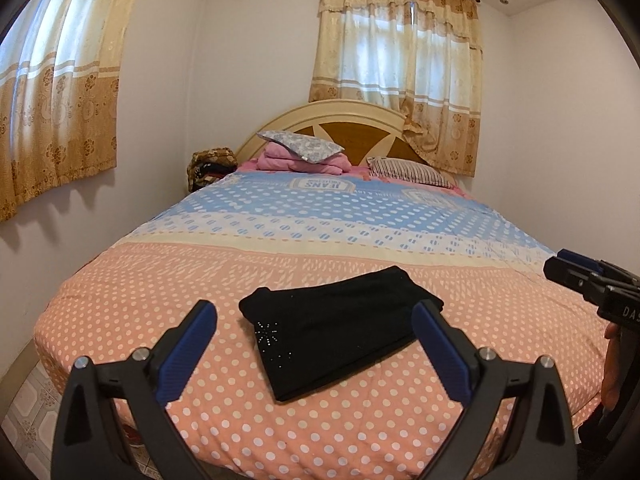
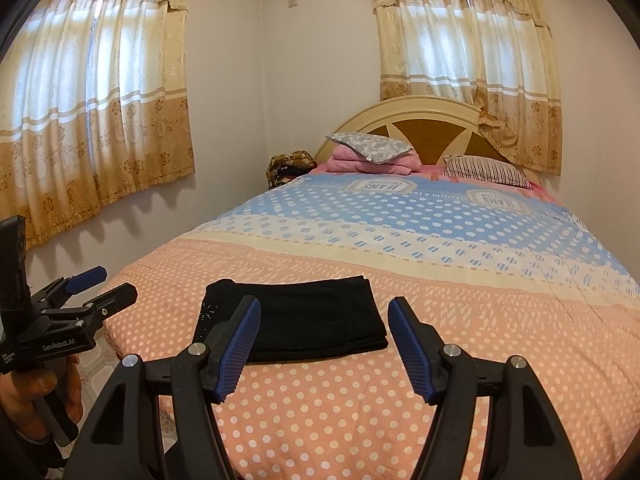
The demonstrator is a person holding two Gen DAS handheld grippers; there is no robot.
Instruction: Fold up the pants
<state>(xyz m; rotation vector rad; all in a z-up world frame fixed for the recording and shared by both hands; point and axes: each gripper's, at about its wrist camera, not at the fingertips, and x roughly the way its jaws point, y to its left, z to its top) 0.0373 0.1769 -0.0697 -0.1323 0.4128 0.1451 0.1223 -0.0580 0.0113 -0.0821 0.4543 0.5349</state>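
Black pants (image 1: 336,324), folded into a compact rectangle with small sparkly studs on one corner, lie flat on the pink polka-dot bedspread (image 1: 360,420) near the foot of the bed. They also show in the right wrist view (image 2: 312,316). My left gripper (image 1: 316,320) is open and empty, held back above the pants. My right gripper (image 2: 324,320) is open and empty, also held back from the pants. The right gripper shows at the right edge of the left wrist view (image 1: 576,272). The left gripper shows at the left edge of the right wrist view (image 2: 100,284).
The bed runs back to a cream headboard (image 1: 340,120), with a pink folded blanket and grey pillow (image 1: 300,148) and a striped pillow (image 1: 408,172). Curtained windows (image 1: 400,60) are on both walls. Tiled floor (image 1: 28,408) lies left of the bed.
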